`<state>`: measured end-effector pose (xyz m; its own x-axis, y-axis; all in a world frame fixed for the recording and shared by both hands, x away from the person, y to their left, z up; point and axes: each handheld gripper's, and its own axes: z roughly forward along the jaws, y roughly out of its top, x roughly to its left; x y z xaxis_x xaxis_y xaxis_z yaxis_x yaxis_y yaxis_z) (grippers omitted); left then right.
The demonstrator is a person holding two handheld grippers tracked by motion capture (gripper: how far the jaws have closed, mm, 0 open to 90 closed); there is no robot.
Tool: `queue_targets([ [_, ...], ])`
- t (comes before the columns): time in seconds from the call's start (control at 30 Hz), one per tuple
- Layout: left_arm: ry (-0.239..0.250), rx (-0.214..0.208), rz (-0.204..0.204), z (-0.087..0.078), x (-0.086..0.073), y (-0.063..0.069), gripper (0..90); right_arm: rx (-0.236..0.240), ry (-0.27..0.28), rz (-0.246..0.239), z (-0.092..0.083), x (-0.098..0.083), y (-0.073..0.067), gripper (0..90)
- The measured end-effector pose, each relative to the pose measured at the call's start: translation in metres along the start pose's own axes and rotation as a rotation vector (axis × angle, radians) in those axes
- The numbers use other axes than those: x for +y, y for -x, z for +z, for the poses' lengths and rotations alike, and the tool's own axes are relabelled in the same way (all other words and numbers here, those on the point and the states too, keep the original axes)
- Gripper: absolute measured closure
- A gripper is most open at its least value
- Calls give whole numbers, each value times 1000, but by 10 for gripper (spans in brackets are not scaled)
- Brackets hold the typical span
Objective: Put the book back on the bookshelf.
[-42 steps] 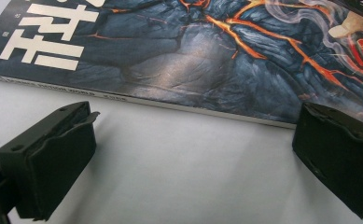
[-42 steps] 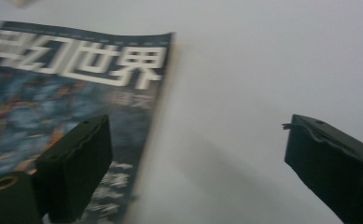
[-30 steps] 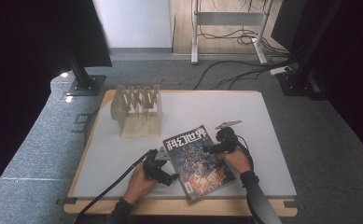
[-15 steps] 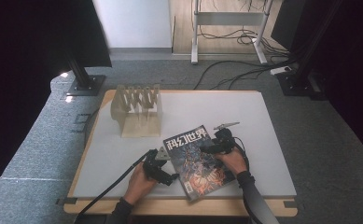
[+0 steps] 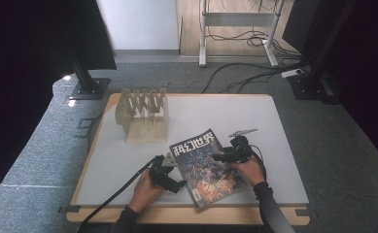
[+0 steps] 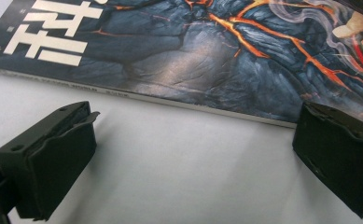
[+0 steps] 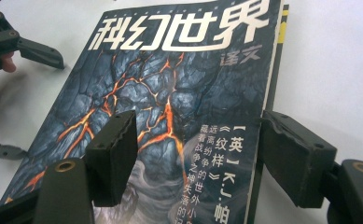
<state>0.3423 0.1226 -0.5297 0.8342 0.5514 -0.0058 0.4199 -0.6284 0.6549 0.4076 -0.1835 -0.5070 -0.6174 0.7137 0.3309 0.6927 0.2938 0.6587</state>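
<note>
- The magazine [image 5: 207,167] lies flat and askew, lower centre of the white table [image 5: 235,114]
- Left gripper [image 6: 193,149], jaws wide apart, sits just beside its spine edge
- Right gripper [image 7: 195,156], jaws apart but just been closing, straddles the cover's right edge without pressing it

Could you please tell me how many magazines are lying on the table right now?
1. The magazine lies flat on the near part of the table, between the person's two hands, in front of the wooden rack. No others visible.
</note>
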Motion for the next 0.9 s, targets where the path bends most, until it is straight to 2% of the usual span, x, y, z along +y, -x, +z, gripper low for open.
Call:
queue_targets([
  [0.3,0,0,1,0,0,0,0,-13,-2,-1,21,16,2,299],
  [0.47,0,-1,1,0,0,0,0,-4,-7,2,15,9,2,324],
  [0.63,0,-1,2,0,0,0,0,30,-13,-2,2,4,-1,376],
  [0.77,0,-1,3,0,0,0,0,38,-17,-22,0,11,-1,429],
  [0.9,0,-1,3,0,0,0,0,12,-41,-57,6,21,-2,494],
])
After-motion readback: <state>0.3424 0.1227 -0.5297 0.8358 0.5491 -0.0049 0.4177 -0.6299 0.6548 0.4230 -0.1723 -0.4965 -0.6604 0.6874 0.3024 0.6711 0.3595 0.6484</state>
